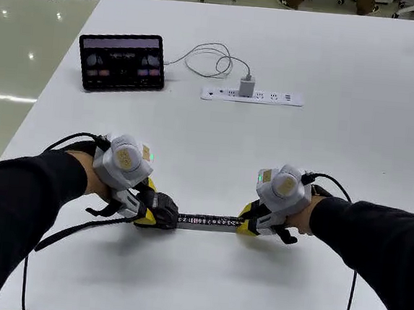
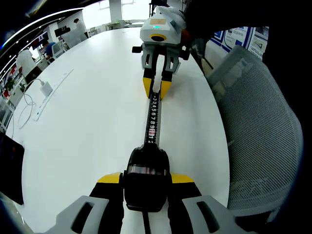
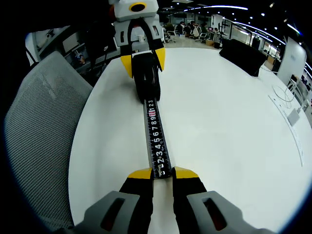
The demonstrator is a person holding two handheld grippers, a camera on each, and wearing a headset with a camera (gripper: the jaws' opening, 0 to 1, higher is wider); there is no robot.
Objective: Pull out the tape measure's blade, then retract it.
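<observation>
A black tape measure case lies on the white table, with my left gripper shut on its sides. Its dark blade with white numbers runs flat along the table to my right gripper, which is shut on the blade's tip. The pulled-out length is short, about a dozen numbered marks. Both grippers sit near the table's front edge, facing each other.
A tablet stands at the back left. A white power strip with a charger and coiled cable lies behind the grippers. A grey mesh chair stands by the table's front edge.
</observation>
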